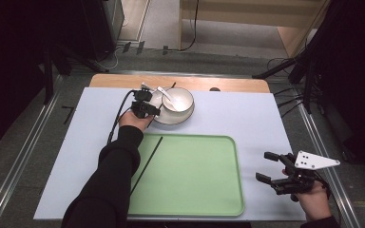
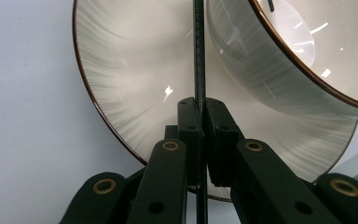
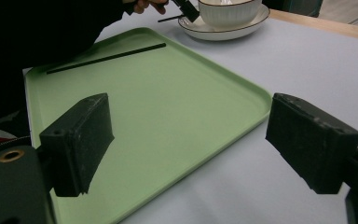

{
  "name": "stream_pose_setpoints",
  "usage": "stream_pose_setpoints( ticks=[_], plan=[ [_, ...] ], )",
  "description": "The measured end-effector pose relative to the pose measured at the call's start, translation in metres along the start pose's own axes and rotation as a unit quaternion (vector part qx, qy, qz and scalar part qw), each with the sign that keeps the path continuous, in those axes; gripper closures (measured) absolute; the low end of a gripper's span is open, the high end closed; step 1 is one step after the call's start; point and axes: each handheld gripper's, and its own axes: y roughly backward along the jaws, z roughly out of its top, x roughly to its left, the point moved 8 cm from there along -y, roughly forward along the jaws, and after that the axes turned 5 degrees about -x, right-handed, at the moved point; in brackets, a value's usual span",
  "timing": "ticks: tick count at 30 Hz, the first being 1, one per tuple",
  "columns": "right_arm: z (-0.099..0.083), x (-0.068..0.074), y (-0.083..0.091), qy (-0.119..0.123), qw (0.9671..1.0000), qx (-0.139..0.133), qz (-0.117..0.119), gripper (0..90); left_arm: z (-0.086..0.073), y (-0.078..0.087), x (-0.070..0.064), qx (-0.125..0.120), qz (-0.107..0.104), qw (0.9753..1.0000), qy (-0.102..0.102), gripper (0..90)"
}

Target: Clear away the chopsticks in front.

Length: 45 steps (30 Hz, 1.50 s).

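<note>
High view, left side: the left hand-held gripper (image 1: 148, 109) is reaching to the plate (image 1: 158, 117) at the far side of the table (image 1: 247, 118), just beside the bowl (image 1: 183, 97) that is standing on this plate.
Left gripper view, grasp: the jaws are pressing together on a thin black chopstick (image 2: 198, 56), which is running straight up between them and over the plate (image 2: 121, 88), beside the wall of the bowl (image 2: 270, 70).
Reason for the grasp: pinching such a thin stick near its end is probably giving a firm hold, so I judge it is being lifted from the plate.
Second chopstick (image 1: 147, 163): it is lying slantwise on the left part of the green tray (image 1: 204, 190), apart from the plate; perhaps the held one is going beside it, to make the pair.
Spoon (image 1: 166, 95): a white spoon is resting in the bowl.
Right gripper view: the right hand-held gripper (image 3: 186, 149) is hovering with its jaws spread wide and holding nothing, over the near right corner of the tray (image 3: 168, 121).
Reason for waiting: I think the right hand is keeping out of the way at the table's edge, because the work is on the left.
</note>
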Motion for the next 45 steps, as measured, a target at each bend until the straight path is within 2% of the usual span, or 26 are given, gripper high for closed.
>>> stream_pose_setpoints(
  ticks=[4, 5, 12, 23, 30, 35, 42, 45],
  plan=[
    [0.0, 0.0, 0.0, 0.0, 1.0, 0.0, 0.0, 15.0, 0.003, 0.007, 0.002, -0.004, -0.003, 1.0, 0.008, 86.0],
    [0.0, 0.0, 0.0, 0.0, 1.0, 0.001, -0.001, 15.0, 0.004, 0.01, 0.002, -0.007, -0.007, 0.9998, 0.015, 86.0],
    [0.0, -0.001, 0.0, -0.001, 1.0, 0.0, -0.002, 15.0, 0.009, 0.038, 0.011, -0.015, -0.006, 0.9996, 0.022, 86.1],
    [0.0, 0.0, 0.001, -0.001, 1.0, -0.001, -0.004, 15.0, 0.0, 0.082, 0.025, -0.023, -0.017, 0.999, 0.034, 86.1],
    [-0.001, 0.0, 0.002, -0.001, 1.0, -0.001, -0.005, 15.0, -0.019, 0.101, 0.033, -0.025, -0.022, 0.9988, 0.036, 86.1],
    [0.0, 0.0, 0.002, 0.0, 1.0, -0.001, -0.006, 15.0, -0.038, 0.109, 0.034, -0.024, -0.012, 0.9994, 0.022, 86.1],
    [0.0, 0.001, 0.002, 0.0, 1.0, -0.001, -0.006, 15.0, -0.062, 0.116, 0.032, -0.031, -0.028, 0.9985, 0.037, 86.1],
    [0.0, 0.002, 0.002, 0.0, 1.0, -0.001, -0.008, 15.0, -0.073, 0.12, 0.03, -0.031, -0.028, 0.9984, 0.038, 86.1]
  ],
)
